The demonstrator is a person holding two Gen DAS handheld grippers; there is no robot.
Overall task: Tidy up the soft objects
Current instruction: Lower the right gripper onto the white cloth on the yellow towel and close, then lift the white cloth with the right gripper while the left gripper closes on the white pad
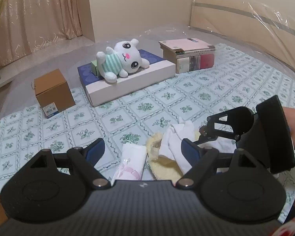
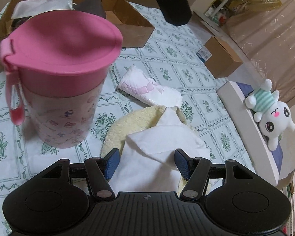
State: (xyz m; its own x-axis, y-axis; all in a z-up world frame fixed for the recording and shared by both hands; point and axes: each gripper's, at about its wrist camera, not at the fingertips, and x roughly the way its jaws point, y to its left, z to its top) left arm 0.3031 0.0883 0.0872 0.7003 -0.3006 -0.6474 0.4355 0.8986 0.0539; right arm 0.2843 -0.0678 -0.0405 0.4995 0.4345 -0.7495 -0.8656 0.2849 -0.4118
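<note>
A white cloth point(image 2: 159, 153) lies on a fluffy yellow cloth point(image 2: 123, 125); a rolled white-and-pink towel point(image 2: 147, 92) lies beside them. My right gripper point(image 2: 145, 164) is open, its blue pads either side of the white cloth. In the left wrist view my left gripper point(image 1: 142, 153) is open just above the rolled towel point(image 1: 130, 163), the yellow cloth point(image 1: 163, 163) and the white cloth point(image 1: 177, 137); the right gripper point(image 1: 206, 133) reaches in from the right. A white plush toy point(image 1: 122, 59) lies on a flat blue-and-white box point(image 1: 131, 82); it also shows in the right wrist view point(image 2: 273, 118).
A pink-lidded cup point(image 2: 63, 82) stands left of the cloths. An open cardboard box point(image 2: 127, 29) holding fabrics sits behind it. A small brown box point(image 1: 53, 92), also seen in the right wrist view point(image 2: 220, 59), and a stack of books point(image 1: 188, 57) stand on the floral tablecloth point(image 1: 167, 98).
</note>
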